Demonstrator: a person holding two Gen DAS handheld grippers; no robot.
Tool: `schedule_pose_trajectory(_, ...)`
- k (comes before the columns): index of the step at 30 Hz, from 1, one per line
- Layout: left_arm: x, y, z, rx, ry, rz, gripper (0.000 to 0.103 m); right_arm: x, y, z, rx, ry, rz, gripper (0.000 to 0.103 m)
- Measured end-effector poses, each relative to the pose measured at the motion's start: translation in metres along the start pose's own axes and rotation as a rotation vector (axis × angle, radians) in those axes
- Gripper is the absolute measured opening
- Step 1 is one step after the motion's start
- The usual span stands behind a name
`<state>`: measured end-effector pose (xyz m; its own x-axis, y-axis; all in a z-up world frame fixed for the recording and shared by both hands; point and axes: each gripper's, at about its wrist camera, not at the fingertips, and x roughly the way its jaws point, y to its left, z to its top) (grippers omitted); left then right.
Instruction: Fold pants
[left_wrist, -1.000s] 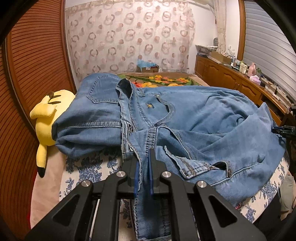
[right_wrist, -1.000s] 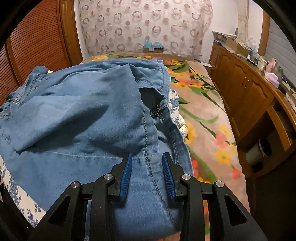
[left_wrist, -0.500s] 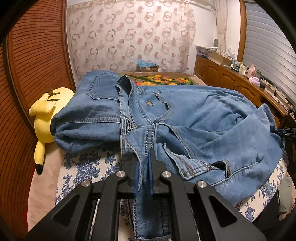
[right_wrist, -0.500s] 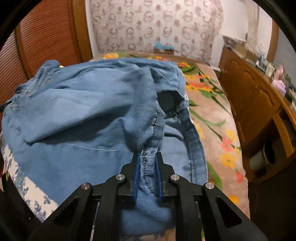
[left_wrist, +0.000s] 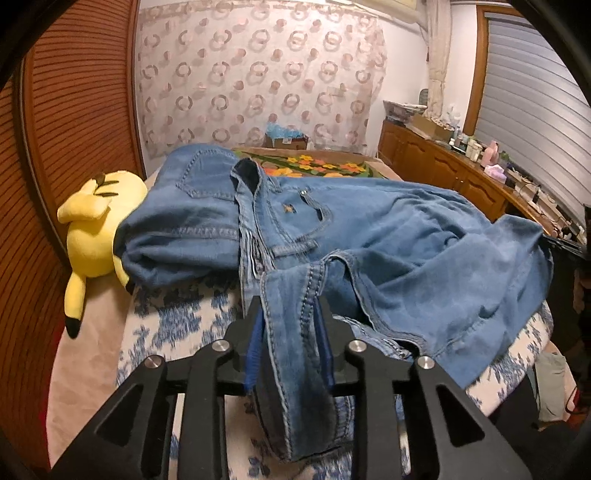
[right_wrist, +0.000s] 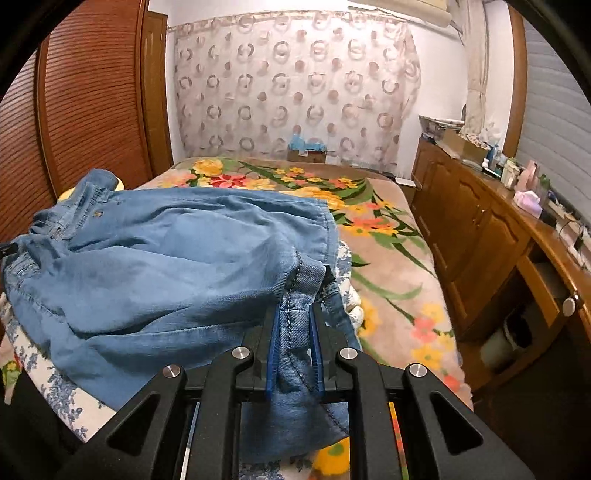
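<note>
Blue jeans lie spread across the bed, waistband toward the left wrist view and legs toward the right wrist view. My left gripper is at the near edge with a strip of waistband draped between its fingers. Its jaws are opening, and the left blue pad shows bare beside the cloth. My right gripper is shut on a bunched side seam of the jeans, held a little above the bed.
A yellow plush toy lies at the bed's left side against a slatted wooden door. The bed has a flowered blanket and a blue-and-white quilt. A wooden cabinet with clutter runs along the right.
The left jaws have spread apart around the waistband. The right jaws closed on the leg seam, then rose with it, bunching the denim.
</note>
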<state>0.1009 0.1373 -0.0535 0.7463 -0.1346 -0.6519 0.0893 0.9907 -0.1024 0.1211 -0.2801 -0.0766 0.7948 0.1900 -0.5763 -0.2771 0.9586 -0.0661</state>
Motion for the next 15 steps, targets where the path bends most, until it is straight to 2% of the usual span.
schedule_pose_trajectory(5,-0.013,0.001,-0.018,-0.016,0.018,-0.001,0.046,0.007,0.01,0.003,-0.003,0.02,-0.012,0.015)
schedule_pose_trajectory(10,-0.033,0.0,-0.04,-0.038,0.028,-0.029,0.048,0.004,0.008,0.013,-0.005,0.03,-0.015,0.015)
schedule_pose_trajectory(15,-0.036,-0.002,-0.061,-0.049,0.067,-0.052,0.048,0.005,0.007,0.015,0.002,0.029,-0.012,0.015)
